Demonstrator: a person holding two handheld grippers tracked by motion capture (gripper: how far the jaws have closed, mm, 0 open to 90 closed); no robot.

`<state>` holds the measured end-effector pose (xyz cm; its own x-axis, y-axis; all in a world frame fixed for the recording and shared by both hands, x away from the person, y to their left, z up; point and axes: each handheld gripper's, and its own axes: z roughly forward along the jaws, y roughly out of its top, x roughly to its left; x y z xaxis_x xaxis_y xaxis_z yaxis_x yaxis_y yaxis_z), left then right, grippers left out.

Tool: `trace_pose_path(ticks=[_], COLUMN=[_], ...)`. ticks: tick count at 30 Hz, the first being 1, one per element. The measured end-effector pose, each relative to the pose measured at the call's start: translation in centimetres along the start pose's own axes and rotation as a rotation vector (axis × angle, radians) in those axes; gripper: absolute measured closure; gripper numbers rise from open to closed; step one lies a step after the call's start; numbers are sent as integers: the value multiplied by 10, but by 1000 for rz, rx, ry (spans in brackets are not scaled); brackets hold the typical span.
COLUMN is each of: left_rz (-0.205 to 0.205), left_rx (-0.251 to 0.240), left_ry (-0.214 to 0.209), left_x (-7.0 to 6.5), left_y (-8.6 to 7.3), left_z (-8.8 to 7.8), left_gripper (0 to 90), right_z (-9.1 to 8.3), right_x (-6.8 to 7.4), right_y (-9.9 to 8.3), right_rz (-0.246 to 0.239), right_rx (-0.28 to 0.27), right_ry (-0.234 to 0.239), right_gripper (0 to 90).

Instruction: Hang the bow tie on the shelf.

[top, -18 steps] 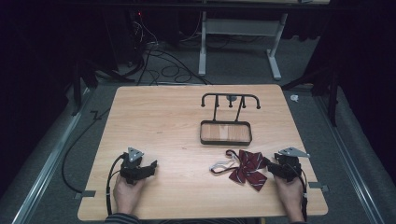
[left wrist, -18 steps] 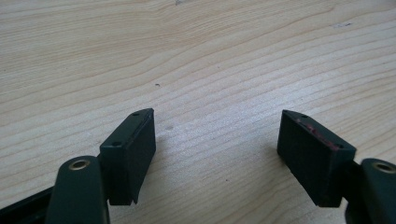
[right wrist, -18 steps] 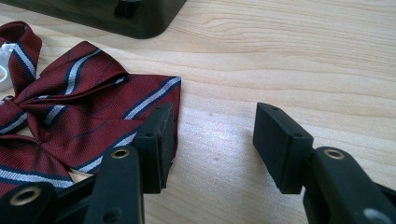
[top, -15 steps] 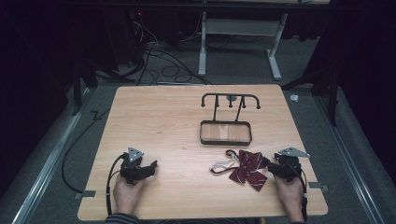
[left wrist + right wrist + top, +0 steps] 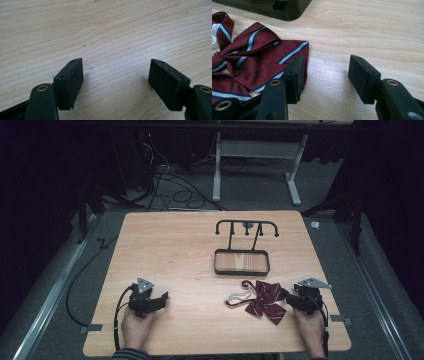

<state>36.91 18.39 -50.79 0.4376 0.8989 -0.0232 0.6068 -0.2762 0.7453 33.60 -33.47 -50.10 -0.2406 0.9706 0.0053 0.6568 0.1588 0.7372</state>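
Bow tie [image 5: 264,300] lies flat on the table [image 5: 175,245] near its front edge, just in front of the rack [image 5: 242,255] with its hooks, so we judge it is laid out for hanging there. We see the right gripper [image 5: 325,75] beside the bow tie's right wing with jaws wide apart, one jaw over the wing's edge, nothing pinched; the left gripper [image 5: 116,75] rests well apart on bare wood, jaws open too. No brand, label or readable writing anywhere, we find.
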Motion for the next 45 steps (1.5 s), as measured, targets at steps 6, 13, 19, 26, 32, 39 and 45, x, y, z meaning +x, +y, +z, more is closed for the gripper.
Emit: trace_pose_path(ticks=[6, 13, 19, 26, 32, 39, 45], left_rz=[3, 3, 3, 3, 4, 3, 3], left_rx=[2, 2, 3, 2, 2, 3, 2], left_ry=[1, 2, 2, 2, 2, 1, 1], left_x=[0, 0, 0, 0, 0, 0, 0], left_y=[0, 0, 0, 0, 0, 0, 0], left_z=[0, 0, 0, 0, 0, 0, 0], left_gripper=[286, 285, 283, 283, 283, 284, 282], right_z=[-3, -9, -20, -17, -15, -12, -5], right_x=[-6, -3, 11, 23, 34, 46, 60], right_y=[-2, -4, 2, 9, 15, 29, 44], right_rz=[39, 26, -13, -33, -68, -118, -159], right_rx=[-30, -73, -103, -88, -86, -82, -61], right_ry=[45, 54, 81, 137, 174, 217, 247], right_gripper=[512, 548, 621, 672, 694, 706, 710])
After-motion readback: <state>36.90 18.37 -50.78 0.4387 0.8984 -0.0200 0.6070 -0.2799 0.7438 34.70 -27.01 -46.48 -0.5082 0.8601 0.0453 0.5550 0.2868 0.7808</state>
